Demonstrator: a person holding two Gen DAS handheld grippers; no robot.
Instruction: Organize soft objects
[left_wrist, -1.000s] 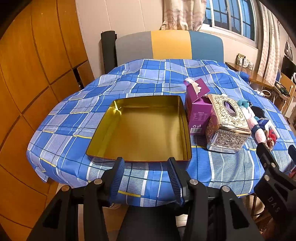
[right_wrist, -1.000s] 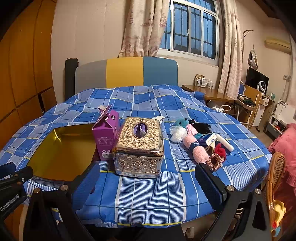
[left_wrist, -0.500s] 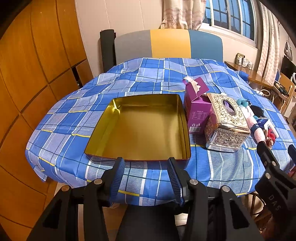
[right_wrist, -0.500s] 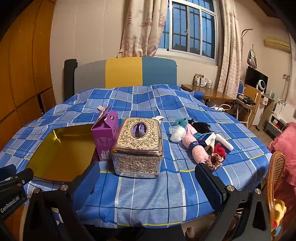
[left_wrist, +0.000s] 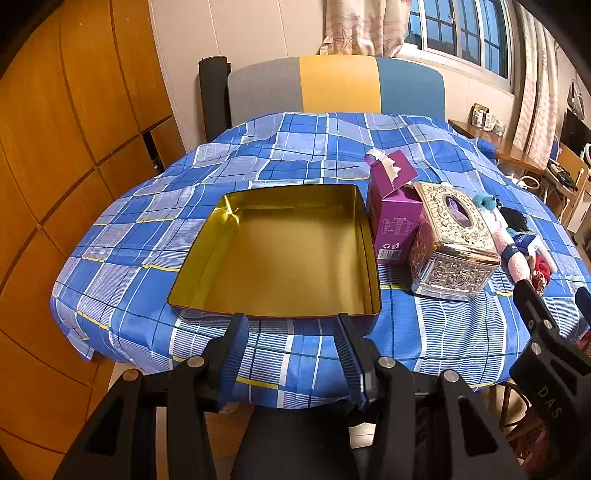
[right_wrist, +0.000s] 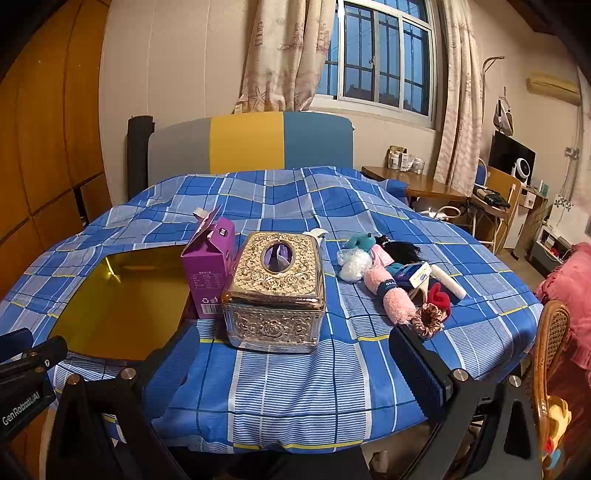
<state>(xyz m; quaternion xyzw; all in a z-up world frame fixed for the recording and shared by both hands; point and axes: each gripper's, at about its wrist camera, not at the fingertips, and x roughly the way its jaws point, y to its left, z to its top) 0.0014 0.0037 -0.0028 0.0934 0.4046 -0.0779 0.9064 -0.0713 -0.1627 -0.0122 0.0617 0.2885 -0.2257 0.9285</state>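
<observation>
An empty gold tin tray lies on the blue checked tablecloth. A heap of soft things lies at the right: a pink rolled sock, a white fluffy piece, a teal plush, black hair-like stuff, a red scrunchie and a brown scrunchie. My left gripper hangs open just before the tray's near rim, nothing between its fingers. My right gripper stands wide open at the table's near edge, in front of the tissue box, holding nothing.
A purple carton and an ornate gold tissue box stand between tray and soft heap. A grey, yellow and blue sofa back is behind the table. A wicker chair stands at the right, wooden panelling at the left.
</observation>
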